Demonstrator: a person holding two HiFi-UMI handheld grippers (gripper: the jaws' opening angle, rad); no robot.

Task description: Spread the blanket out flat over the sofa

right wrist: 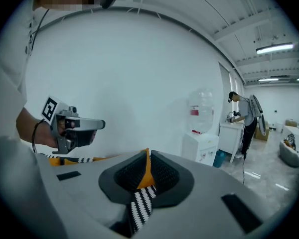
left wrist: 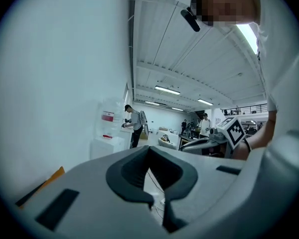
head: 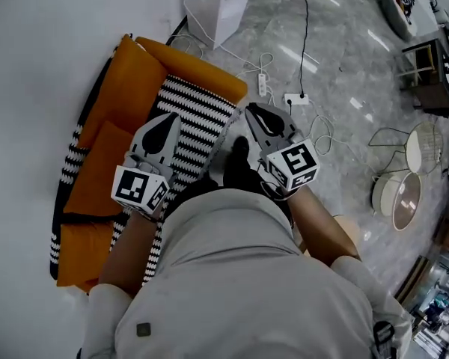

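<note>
An orange sofa (head: pixel 127 88) stands against the white wall. A black-and-white striped blanket (head: pixel 198 122) lies over its seat and front edge, and more stripes show along the wall side (head: pixel 71 163). My left gripper (head: pixel 168 120) hovers above the blanket with its jaws shut and nothing in them (left wrist: pixel 149 151). My right gripper (head: pixel 250 111) hangs just beyond the blanket's front corner, jaws together (right wrist: pixel 148 153). Through its narrow slit I see the orange sofa (right wrist: pixel 145 176) and striped blanket (right wrist: pixel 139 205) below. I see no cloth caught between the jaws.
A white water-dispenser cabinet (head: pixel 217 6) stands past the sofa's far end. A power strip (head: pixel 295 98) and loose cables lie on the marble floor beside the sofa. Round wire side tables (head: pixel 404 193) sit to the right. A person (left wrist: pixel 134 126) stands far off.
</note>
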